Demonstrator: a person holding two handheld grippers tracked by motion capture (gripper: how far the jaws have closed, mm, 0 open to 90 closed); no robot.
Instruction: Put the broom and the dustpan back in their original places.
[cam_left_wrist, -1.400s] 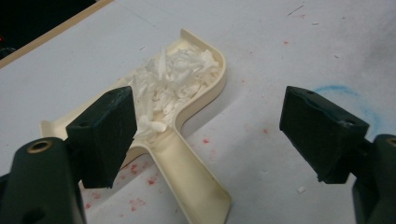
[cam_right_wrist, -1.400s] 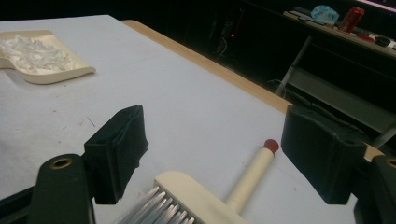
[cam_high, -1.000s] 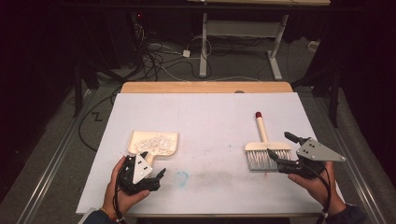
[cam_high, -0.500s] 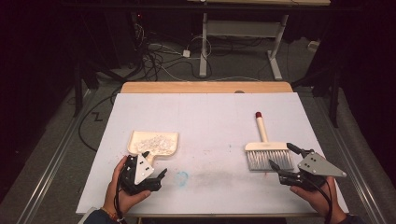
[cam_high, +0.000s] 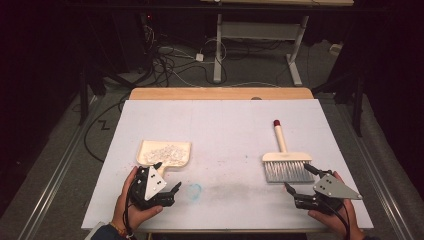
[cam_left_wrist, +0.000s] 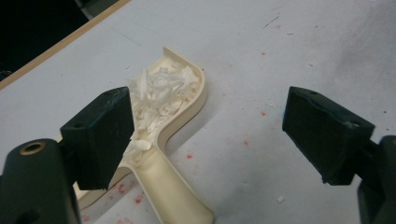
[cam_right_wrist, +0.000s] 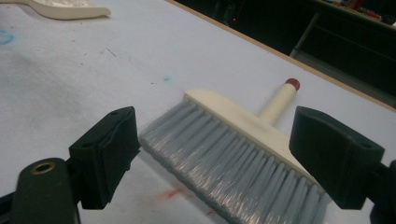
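A cream dustpan (cam_high: 165, 152) lies at the left of the white table sheet (cam_high: 225, 125), holding a heap of white shreds (cam_left_wrist: 161, 93). Its handle (cam_left_wrist: 163, 186) points back toward my left gripper (cam_high: 168, 176), which stands open just behind it, the handle running past the left jaw, untouched. On the right lies a cream hand brush (cam_high: 286, 162) with grey bristles (cam_right_wrist: 233, 163) and a red-tipped handle (cam_right_wrist: 280, 100) pointing away. My right gripper (cam_high: 297, 178) is open right in front of the bristles, holding nothing. The left gripper (cam_left_wrist: 208, 121) and the right gripper (cam_right_wrist: 215, 135) both show wide gaps.
A blue smudge (cam_high: 195, 189) marks the sheet between the grippers, and small red specks (cam_left_wrist: 189, 155) dot it near the dustpan. The wooden table edge (cam_high: 220, 93) runs along the far side. Cables (cam_high: 170, 55) and a white frame leg (cam_high: 217, 50) lie on the dark floor beyond.
My right gripper has drawn back from the brush toward the table's front edge, still open. The left gripper, dustpan and brush have stayed put.
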